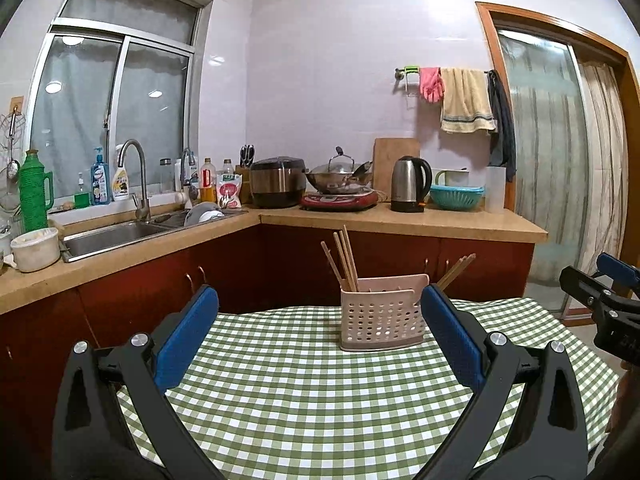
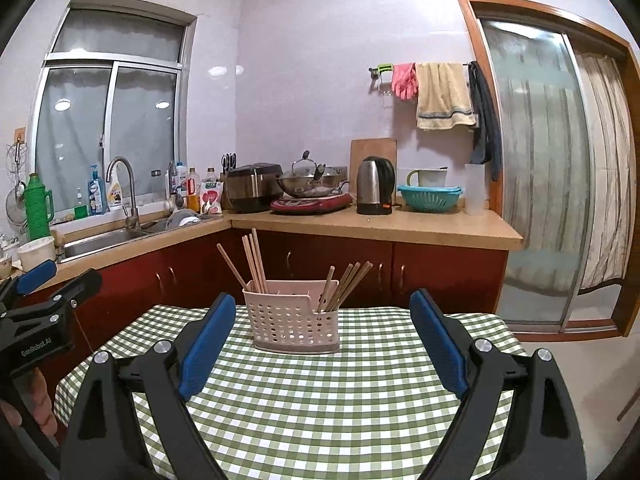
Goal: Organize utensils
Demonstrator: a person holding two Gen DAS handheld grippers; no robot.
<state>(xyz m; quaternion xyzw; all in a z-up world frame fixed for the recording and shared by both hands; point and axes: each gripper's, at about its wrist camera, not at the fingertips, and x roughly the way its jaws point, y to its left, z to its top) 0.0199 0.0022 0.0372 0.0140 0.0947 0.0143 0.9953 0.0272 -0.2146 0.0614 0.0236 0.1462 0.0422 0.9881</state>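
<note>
A pink perforated utensil holder (image 1: 380, 316) (image 2: 294, 318) stands at the far side of the green checked table (image 1: 300, 392) (image 2: 340, 400). Wooden chopsticks stand in its left compartment (image 1: 346, 258) (image 2: 252, 260) and more lean in its right compartment (image 1: 456, 270) (image 2: 348, 282). My left gripper (image 1: 318, 304) is open and empty, above the table short of the holder. My right gripper (image 2: 322, 310) is open and empty, also short of the holder. The right gripper shows at the right edge of the left wrist view (image 1: 604, 296); the left one shows at the left edge of the right wrist view (image 2: 36, 312).
Behind the table runs an L-shaped counter (image 1: 400, 222) with red cabinets, a sink (image 1: 112, 236), a rice cooker (image 1: 278, 182), a wok (image 1: 340, 178), a kettle (image 1: 410, 184) and a teal basket (image 1: 456, 196). A sliding glass door (image 2: 540, 168) is at the right.
</note>
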